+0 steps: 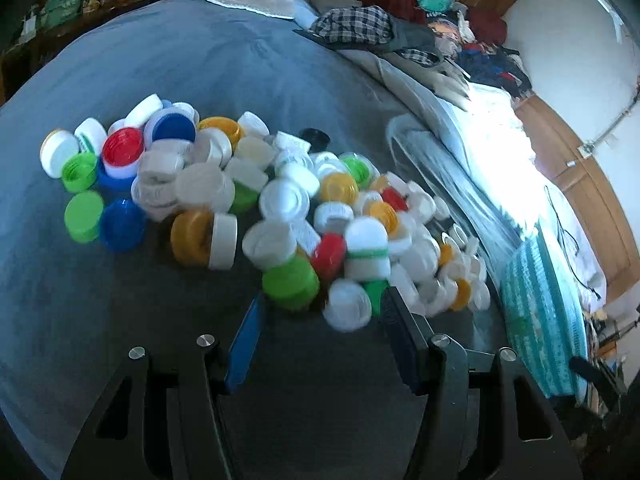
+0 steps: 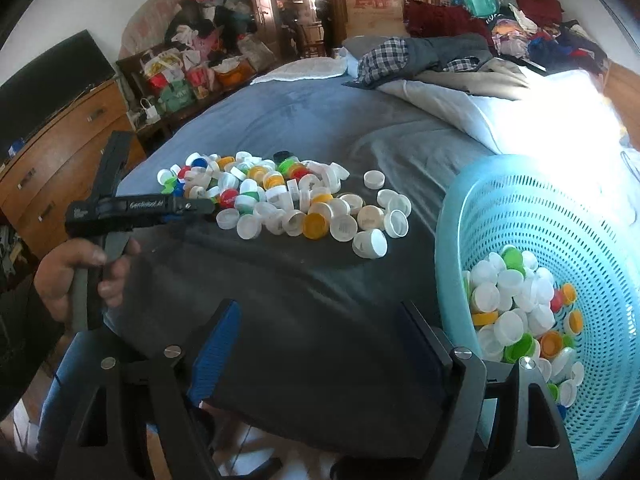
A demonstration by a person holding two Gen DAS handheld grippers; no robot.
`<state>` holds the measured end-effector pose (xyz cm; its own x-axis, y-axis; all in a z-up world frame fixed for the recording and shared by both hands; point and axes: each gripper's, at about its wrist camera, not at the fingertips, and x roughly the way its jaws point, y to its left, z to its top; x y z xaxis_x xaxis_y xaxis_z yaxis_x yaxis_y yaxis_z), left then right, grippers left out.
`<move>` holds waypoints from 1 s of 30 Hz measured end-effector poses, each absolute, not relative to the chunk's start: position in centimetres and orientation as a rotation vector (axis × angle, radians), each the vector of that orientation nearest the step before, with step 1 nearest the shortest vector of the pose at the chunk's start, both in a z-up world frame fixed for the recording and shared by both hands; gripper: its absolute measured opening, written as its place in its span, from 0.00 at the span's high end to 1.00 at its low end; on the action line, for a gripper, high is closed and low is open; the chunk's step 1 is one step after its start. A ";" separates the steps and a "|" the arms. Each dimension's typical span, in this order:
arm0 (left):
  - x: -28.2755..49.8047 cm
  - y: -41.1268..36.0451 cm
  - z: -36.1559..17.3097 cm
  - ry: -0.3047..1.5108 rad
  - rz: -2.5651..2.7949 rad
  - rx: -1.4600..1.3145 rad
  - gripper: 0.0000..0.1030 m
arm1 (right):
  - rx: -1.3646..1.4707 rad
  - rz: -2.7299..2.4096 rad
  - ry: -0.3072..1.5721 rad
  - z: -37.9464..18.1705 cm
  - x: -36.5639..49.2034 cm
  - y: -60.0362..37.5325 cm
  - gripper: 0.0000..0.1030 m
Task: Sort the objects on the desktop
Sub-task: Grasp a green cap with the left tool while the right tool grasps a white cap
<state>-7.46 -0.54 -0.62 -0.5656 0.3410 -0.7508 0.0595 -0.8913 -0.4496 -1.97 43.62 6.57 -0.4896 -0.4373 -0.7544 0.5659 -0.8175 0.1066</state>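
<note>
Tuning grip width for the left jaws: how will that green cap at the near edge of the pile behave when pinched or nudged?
The green cap looks like thin hollow plastic, so probably very light and stiff. It leans on neighbouring caps rather than lying flat, so a nudge would likely shift it and the white cap beside it. Its round wall may roll or skid on the grey bedcover.

**Bed surface and items resting on it**

A bed (image 2: 304,120) covered by a grey-blue blanket (image 1: 180,72) carries a loose pile of bottle caps (image 2: 280,196), mostly white, with red, blue, green, yellow and one black. A turquoise perforated basket (image 2: 560,216) sits at the right edge, tilted. Checked and dark clothing (image 2: 420,56) and a pale quilt (image 2: 460,108) lie at the far side.
</note>
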 end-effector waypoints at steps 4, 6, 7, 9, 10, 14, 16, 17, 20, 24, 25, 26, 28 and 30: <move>-8.4 -0.6 -1.3 -0.632 2.608 -1.422 0.75 | 1.116 -2.276 0.210 6.2 -2.4 43.2 0.21; -8.2 -0.6 -1.5 -0.629 2.617 -1.423 0.75 | 1.130 -2.263 0.216 6.0 -2.5 43.0 0.37; -7.9 -0.5 -1.4 -0.613 2.632 -1.415 0.75 | 1.134 -2.259 0.218 5.9 -2.6 42.9 0.39; -7.2 -0.5 -0.8 -0.581 2.660 -1.380 0.75 | 1.129 -2.257 0.212 5.9 -2.7 42.9 0.46; -6.5 -0.7 -0.2 -0.562 2.679 -1.358 0.75 | 1.124 -2.256 0.208 6.0 -2.8 42.8 0.48; -3.6 -1.8 1.4 -0.481 2.771 -1.312 0.75 | 1.098 -2.226 0.194 5.8 -3.5 41.4 0.48; -2.3 -2.8 1.4 -0.478 2.794 -1.322 0.75 | 1.089 -2.181 0.180 5.3 -3.9 39.9 0.50; -2.0 -3.3 1.4 -0.482 2.803 -1.330 0.75 | 1.089 -2.152 0.172 4.9 -4.2 38.9 0.52; -1.2 -4.4 0.9 -0.514 2.815 -1.350 0.75 | 1.096 -2.082 0.179 3.0 -5.1 35.6 0.55; -0.9 -4.6 0.8 -0.503 2.830 -1.345 0.75 | 1.146 -2.045 0.196 0.2 -7.0 31.3 0.55; -0.9 -4.6 0.7 -0.496 2.827 -1.343 0.75 | 1.155 -2.052 0.204 -0.3 -7.4 30.6 0.55; -1.0 -4.6 0.6 -0.492 2.820 -1.345 0.75 | 1.162 -2.060 0.207 -0.7 -7.8 30.1 0.55; -1.3 -4.5 0.4 -0.480 2.804 -1.352 0.75 | 1.171 -2.092 0.228 -1.3 -8.6 29.5 0.55; -1.3 -4.4 0.4 -0.479 2.795 -1.343 0.75 | 1.173 -2.116 0.228 -1.7 -9.3 29.1 0.55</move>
<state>-1.35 -4.43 0.43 -0.6334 0.1341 -0.7621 0.1275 -0.9533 -0.2737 -9.27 29.15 -1.67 -0.3482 -0.4889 -0.7998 0.6483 -0.7419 0.1712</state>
